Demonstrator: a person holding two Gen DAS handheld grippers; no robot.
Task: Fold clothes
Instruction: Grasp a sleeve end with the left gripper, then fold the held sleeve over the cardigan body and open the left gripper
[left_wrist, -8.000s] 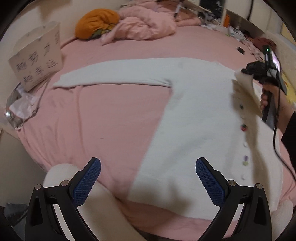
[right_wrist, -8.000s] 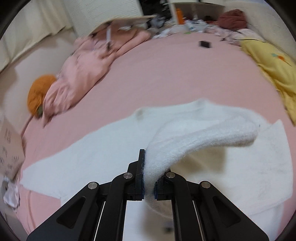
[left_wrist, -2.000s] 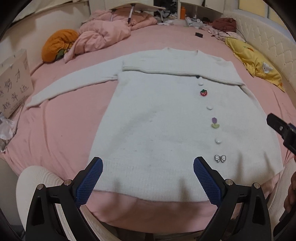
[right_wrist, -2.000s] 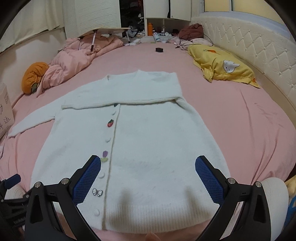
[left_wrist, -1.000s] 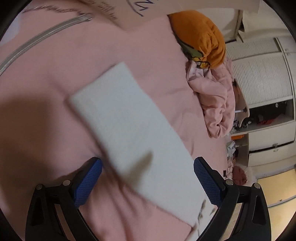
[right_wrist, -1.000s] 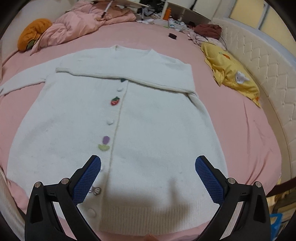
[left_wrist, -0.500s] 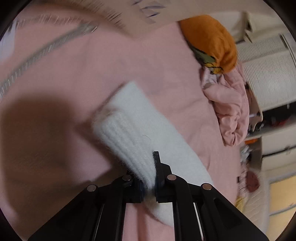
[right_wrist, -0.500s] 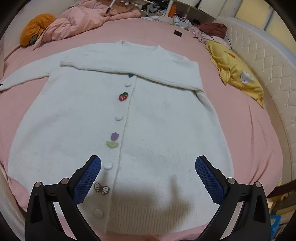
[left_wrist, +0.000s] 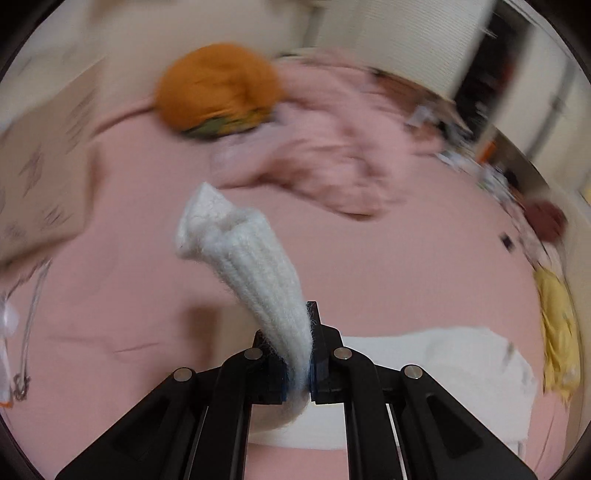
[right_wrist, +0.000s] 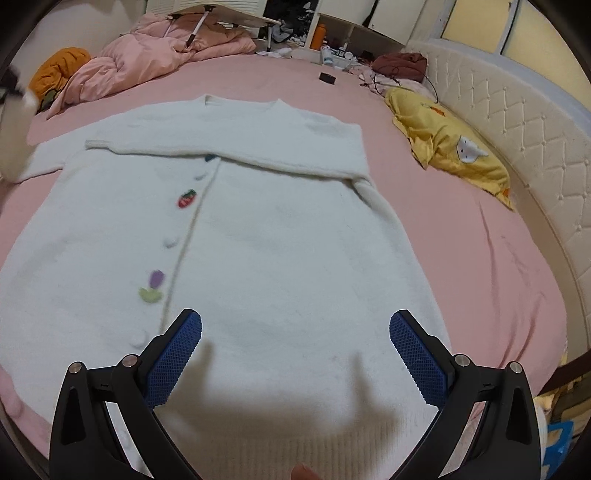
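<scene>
In the left wrist view the left claw (left_wrist: 298, 354) sits at the bottom centre of the frame, tilted downward toward the pink bed (left_wrist: 388, 280), its jaws clamped together on the ribbed cuff of the white sleeve (left_wrist: 255, 273). The sleeve rises out of the jaws and curls up toward the middle left of the frame, clear of the sheet; the background is blurred. More of the white cardigan lies flat at the lower right of that view.

In the right wrist view the right claw (right_wrist: 295, 350) fills the bottom of the frame, angled down over the hem, its blue pads (right_wrist: 177, 356) wide apart with nothing between them. The cardigan (right_wrist: 280, 236) is spread buttoned-side up across the centre of the bed, one sleeve folded across the chest in the upper middle. At the far left edge the lifted sleeve shows as a white blur. A yellow pillow (right_wrist: 448, 147) lies at the upper right and a pink duvet (right_wrist: 147, 59) at the upper left.
</scene>
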